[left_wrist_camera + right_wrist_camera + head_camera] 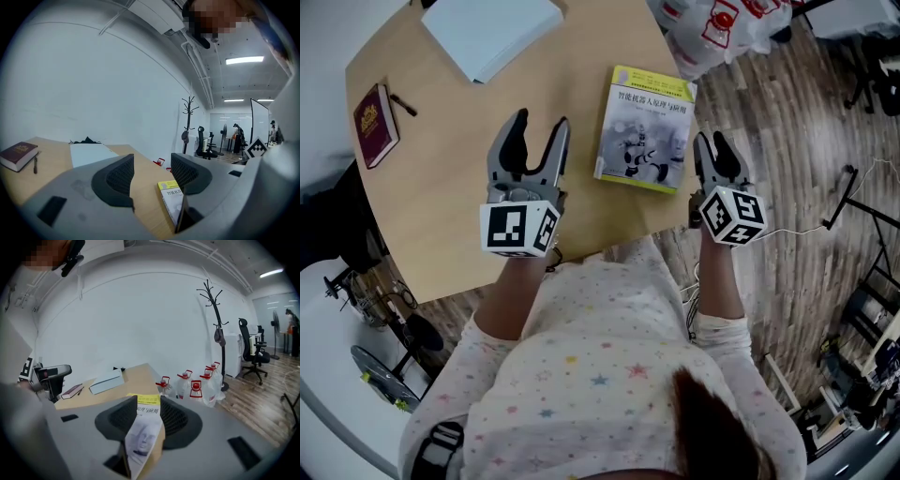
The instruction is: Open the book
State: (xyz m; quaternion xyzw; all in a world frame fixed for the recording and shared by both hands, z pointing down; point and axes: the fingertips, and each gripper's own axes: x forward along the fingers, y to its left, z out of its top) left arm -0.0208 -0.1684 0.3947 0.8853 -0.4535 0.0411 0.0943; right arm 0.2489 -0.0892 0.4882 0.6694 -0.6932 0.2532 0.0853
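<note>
The book (644, 129) has a yellow top band and a grey-white cover, and lies on the wooden table (441, 206) near its right edge. My right gripper (710, 153) is at the book's right edge. In the right gripper view its jaws are shut on the book's cover (144, 426), which curves up between the pads. My left gripper (541, 129) hovers over the table just left of the book, open and empty. In the left gripper view the book (172, 200) lies just beyond the right jaw.
A dark red book (375, 124) with a pen (401, 103) beside it lies at the table's left. A pale blue pad (492, 28) sits at the far side. Bagged water bottles (722, 23) stand on the floor beyond the table's right edge.
</note>
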